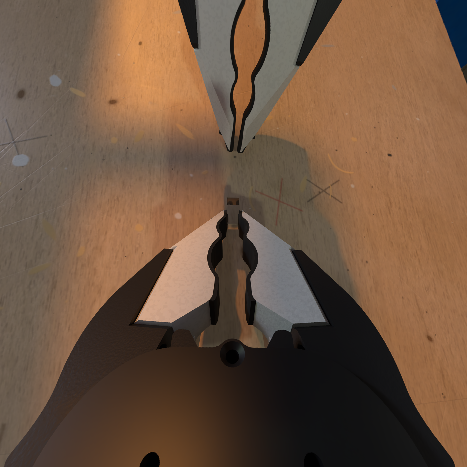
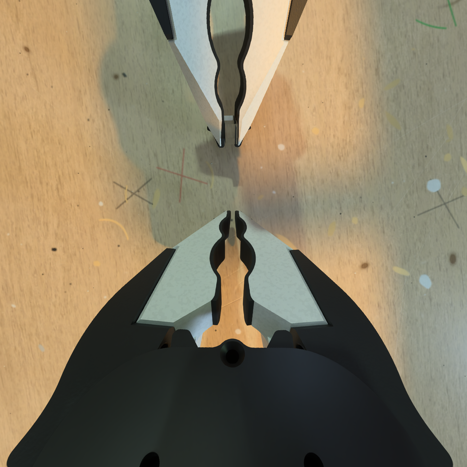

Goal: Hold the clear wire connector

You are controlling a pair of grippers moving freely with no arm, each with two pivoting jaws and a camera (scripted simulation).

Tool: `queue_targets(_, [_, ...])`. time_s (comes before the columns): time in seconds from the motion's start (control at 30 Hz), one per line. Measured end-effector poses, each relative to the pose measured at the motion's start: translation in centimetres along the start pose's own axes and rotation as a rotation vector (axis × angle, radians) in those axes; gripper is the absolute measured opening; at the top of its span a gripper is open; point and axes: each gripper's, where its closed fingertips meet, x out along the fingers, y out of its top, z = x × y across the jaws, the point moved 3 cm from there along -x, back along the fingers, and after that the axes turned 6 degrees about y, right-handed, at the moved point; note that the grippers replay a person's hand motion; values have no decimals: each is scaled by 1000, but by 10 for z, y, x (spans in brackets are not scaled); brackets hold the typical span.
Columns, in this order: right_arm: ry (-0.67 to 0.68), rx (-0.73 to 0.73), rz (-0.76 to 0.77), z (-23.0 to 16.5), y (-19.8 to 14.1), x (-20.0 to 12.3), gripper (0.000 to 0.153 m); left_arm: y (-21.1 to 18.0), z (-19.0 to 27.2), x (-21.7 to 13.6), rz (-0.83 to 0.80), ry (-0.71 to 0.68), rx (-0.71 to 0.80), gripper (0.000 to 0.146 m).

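Left wrist view shows the left gripper [image 1: 232,217] pinching the clear wire connector [image 1: 232,213] between its fingertips [image 1: 222,219], the small translucent block poking out just past the tips, its open end facing forward. The right gripper [image 1: 235,149] points back at it from the far side, tips nearly together with only a thin slit between them and nothing in it; the two noses are apart, with bare wooden bench [image 1: 101,227] between.

From the right wrist view the connector [image 2: 229,126] sits deep between the left gripper's [image 2: 229,144] tips, and the right gripper's [image 2: 232,214] own fingers are drawn narrow and empty.

The hold looks slim: only the very ends of the fingers bear on a smooth, small, hard piece. My guess is that a twist or a bump from the facing gripper could pivot it or squirt it out forward. Its clear body would be hard to find again among the paint flecks, the red cross [image 1: 279,201] and pencil crosses below.

Room is generous to both sides. Only the bench's far right corner [image 1: 452,38] shows in the left wrist view, well away; no other edge is in sight.
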Motion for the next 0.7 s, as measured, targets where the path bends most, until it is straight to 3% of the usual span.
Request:
queue_targets(0.13, [0, 9, 34, 0, 5, -5, 7, 0, 0, 0, -1, 0, 0, 8])
queue_targets(0.27, [-4, 2, 29, -2, 10, -3, 0, 0, 0, 0, -1, 0, -1, 8])
queue_targets(0.7, [34, -16, -259, 0, 18, 6, 0, -1, 1, 0, -2, -10, -23, 8])
